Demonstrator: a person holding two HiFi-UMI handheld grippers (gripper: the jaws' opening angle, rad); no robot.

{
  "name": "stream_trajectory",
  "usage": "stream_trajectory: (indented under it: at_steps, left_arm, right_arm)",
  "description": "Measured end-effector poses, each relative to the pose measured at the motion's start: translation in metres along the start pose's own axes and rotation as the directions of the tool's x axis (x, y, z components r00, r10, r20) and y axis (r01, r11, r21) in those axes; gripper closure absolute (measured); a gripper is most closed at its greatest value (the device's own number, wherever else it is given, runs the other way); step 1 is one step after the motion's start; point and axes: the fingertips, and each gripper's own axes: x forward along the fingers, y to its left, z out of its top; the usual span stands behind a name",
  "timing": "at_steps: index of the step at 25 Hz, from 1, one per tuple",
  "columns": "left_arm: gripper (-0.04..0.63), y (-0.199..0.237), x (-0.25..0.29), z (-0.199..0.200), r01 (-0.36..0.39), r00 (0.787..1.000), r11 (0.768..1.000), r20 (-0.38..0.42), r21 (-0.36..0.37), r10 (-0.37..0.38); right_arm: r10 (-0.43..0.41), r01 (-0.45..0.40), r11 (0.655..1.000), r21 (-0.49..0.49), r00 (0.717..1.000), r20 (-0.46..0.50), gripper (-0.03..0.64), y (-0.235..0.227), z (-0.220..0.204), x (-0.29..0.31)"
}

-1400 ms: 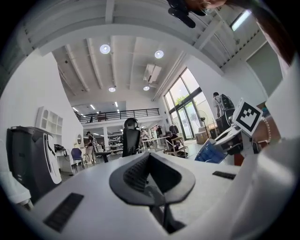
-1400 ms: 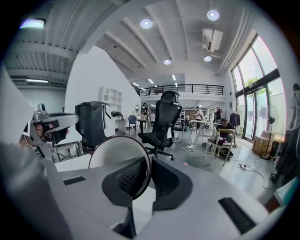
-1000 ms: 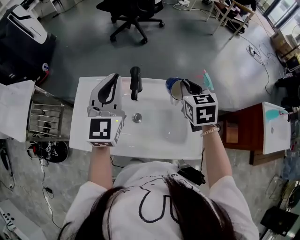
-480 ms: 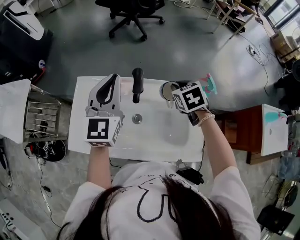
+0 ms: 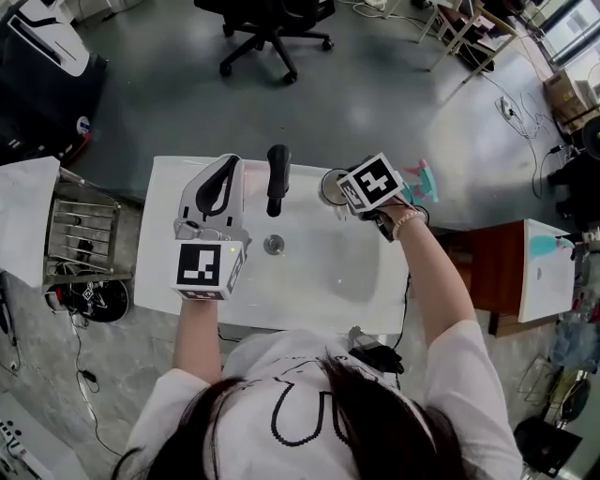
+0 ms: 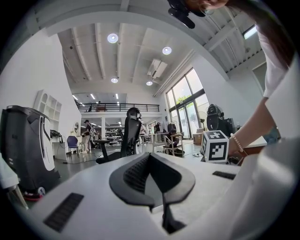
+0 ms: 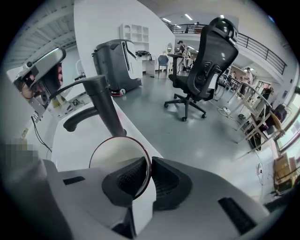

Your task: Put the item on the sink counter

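Note:
The item is a round cup (image 5: 331, 186) with a dark rim and pale inside. My right gripper (image 5: 345, 193) is shut on its rim, one jaw inside and one outside, as the right gripper view shows for the cup (image 7: 112, 157) and the gripper (image 7: 149, 165). The cup hangs over the back right of the white sink counter (image 5: 169, 272), just right of the black faucet (image 5: 277, 178). My left gripper (image 5: 229, 164) hovers over the counter's left side, left of the faucet, jaws together and empty; in its own view the left gripper (image 6: 150, 158) holds nothing.
A drain (image 5: 274, 245) sits in the basin below the faucet (image 7: 101, 105). A teal spray bottle (image 5: 423, 178) stands at the counter's right end. A metal rack (image 5: 82, 234) is at the left, a wooden stand (image 5: 492, 272) at the right, an office chair (image 5: 272, 28) beyond.
My right gripper has carried the cup left and toward the back of the counter, closer to the faucet, and turned so the cup's opening shows. The left gripper has stayed put.

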Motion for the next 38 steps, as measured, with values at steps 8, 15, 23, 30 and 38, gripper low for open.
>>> stream_trajectory:
  at_steps: [8,15,23,30,38]
  left_arm:
    - [0.586,0.013,0.006,-0.006,-0.010,1.000,1.000,-0.015,-0.003,0.010]
    - [0.586,0.018,0.011,-0.013,-0.012,1.000,1.000,-0.027,-0.008,0.012]
    - [0.586,0.016,0.014,-0.018,0.001,0.999,1.000,-0.037,-0.011,-0.001]
    - [0.586,0.017,0.016,-0.017,0.036,0.999,0.999,-0.026,-0.015,-0.036]
    - [0.586,0.011,0.012,-0.011,0.106,0.994,0.994,-0.006,-0.005,-0.106]
  right_arm:
    - [0.028,-0.034,0.997,-0.073,0.996,-0.079,0.562,-0.003,0.002,0.025]
    - [0.035,-0.042,0.995,-0.093,0.996,-0.080,0.561,-0.008,0.004,0.031]
    - [-0.008,-0.001,0.992,-0.126,0.997,-0.077,0.438,-0.008,0.005,0.037]
    - [-0.022,0.021,0.999,-0.028,0.999,-0.034,0.341,-0.010,0.007,0.026]
    - [-0.076,0.073,0.995,0.061,0.996,0.045,0.341,-0.003,0.011,-0.008]
